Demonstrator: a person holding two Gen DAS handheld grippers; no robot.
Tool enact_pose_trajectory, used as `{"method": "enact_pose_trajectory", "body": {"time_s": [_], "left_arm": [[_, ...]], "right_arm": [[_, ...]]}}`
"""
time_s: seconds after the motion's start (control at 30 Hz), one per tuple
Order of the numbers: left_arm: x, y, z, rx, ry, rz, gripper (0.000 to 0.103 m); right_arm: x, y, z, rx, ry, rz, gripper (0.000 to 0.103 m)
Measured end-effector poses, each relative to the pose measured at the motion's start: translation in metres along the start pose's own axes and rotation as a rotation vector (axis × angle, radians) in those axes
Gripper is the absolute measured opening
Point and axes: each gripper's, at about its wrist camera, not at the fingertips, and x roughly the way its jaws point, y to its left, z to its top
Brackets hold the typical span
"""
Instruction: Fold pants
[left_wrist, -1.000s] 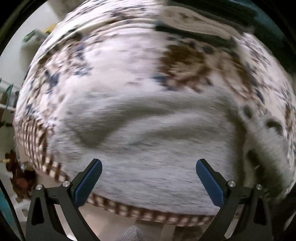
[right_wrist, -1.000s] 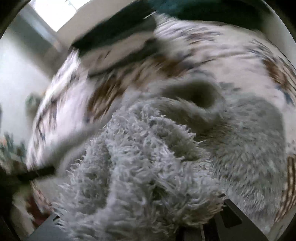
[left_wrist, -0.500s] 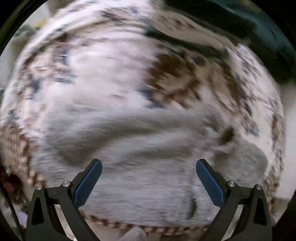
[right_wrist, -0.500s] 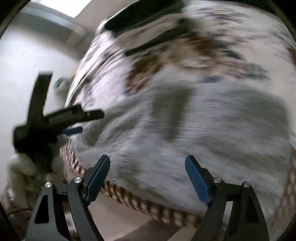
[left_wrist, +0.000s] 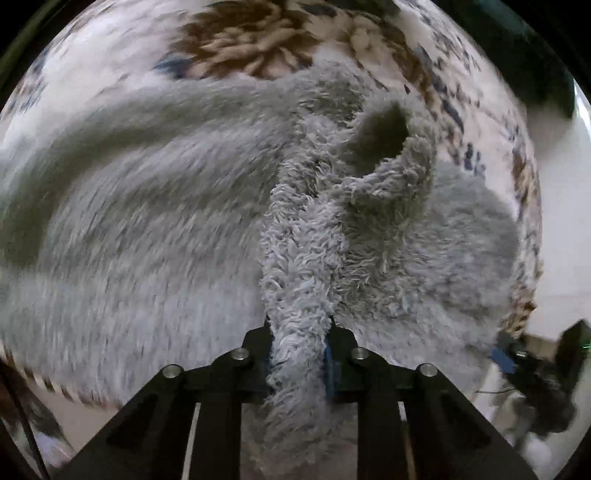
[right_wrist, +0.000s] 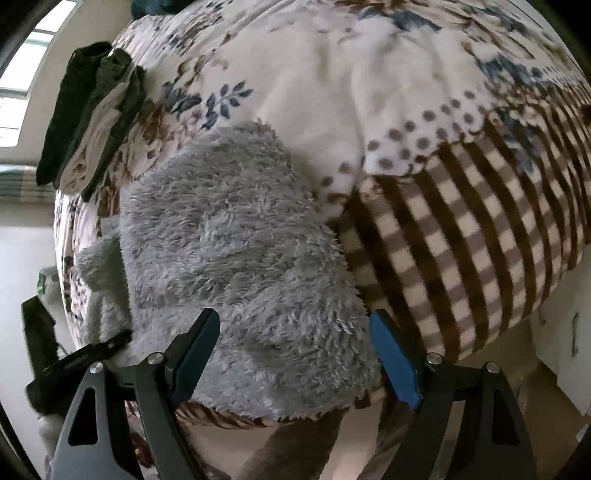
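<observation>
- While my left hand-held gripper (left_wrist: 298, 363) is closing, its jaws already pinch a bunched fold of the fluffy grey pants (left_wrist: 184, 229), which rises as a thick rope from between the pads toward twelve o'clock in the left wrist view.
- That lifted fold ends in an open, dark-mouthed cuff (left_wrist: 384, 136) at about one o'clock from the jaws; whether it is a leg end or a pocket I cannot tell.
- From nine to eleven o'clock, the rest of the pants spreads flat over the bed, blurred in this view.
- Under them lies the bedspread (left_wrist: 92, 62), white with brown and blue flowers at twelve o'clock.
- At four o'clock, near the frame's edge, I see my other tool, dark and blurred.
- My right hand-held gripper (right_wrist: 295, 354) is released: its two blue pads (right_wrist: 393, 360) stand wide apart, with nothing clamped.
- Between and above them in the right wrist view, the pants form a rounded grey heap on the bed's near edge, running from the jaws up to eleven o'clock.
- Beside the heap, from one to four o'clock, the bedspread shows dots and a brown-and-white check border (right_wrist: 461, 258).
- A pile of dark folded clothes (right_wrist: 92, 114) sits at ten o'clock, well apart from the pants.
- At eight o'clock, a black finger of my left tool touches the pants' edge.
</observation>
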Motion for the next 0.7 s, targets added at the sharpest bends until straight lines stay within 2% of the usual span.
{"method": "enact_pose_trajectory", "body": {"time_s": [0.07,0.13,0.2,0.3,0.37,0.43,0.5,0.53,0.6,0.7], "left_arm": [[-0.002,0.01,-0.005,-0.039,0.019,-0.005,0.017],[0.008,0.023,-0.005,-0.067,0.039,0.023,0.017],[0.023,0.035,0.0,-0.103,0.08,0.003,0.021],[0.019,0.034,0.006,-0.118,0.076,-0.024,0.027],[0.004,0.027,0.004,-0.092,0.046,-0.009,0.032],[-0.013,0.021,0.001,-0.071,-0.002,0.039,0.037],[-0.028,0.014,-0.004,-0.036,-0.066,0.1,0.053],[-0.034,0.009,-0.002,-0.021,-0.103,0.144,0.067],[-0.043,0.005,0.011,-0.002,-0.172,0.142,0.07],[-0.034,-0.006,0.042,-0.007,-0.215,0.112,0.07]], "right_arm": [[0.001,0.004,-0.001,-0.014,0.007,0.001,0.085],[0.007,0.011,0.002,-0.034,0.02,0.001,0.085],[0.011,0.015,0.004,-0.05,0.031,-0.004,0.085],[0.014,0.025,0.006,-0.069,0.051,-0.024,0.085],[0.013,0.036,0.009,-0.11,0.042,-0.052,0.085],[0.012,0.054,0.012,-0.169,0.027,-0.106,0.085],[0.012,0.074,0.013,-0.237,0.023,-0.147,0.085],[0.014,0.086,0.014,-0.272,0.022,-0.157,0.085],[0.023,0.111,0.018,-0.336,0.025,-0.173,0.085],[0.037,0.135,0.025,-0.361,0.034,-0.159,0.085]]}}
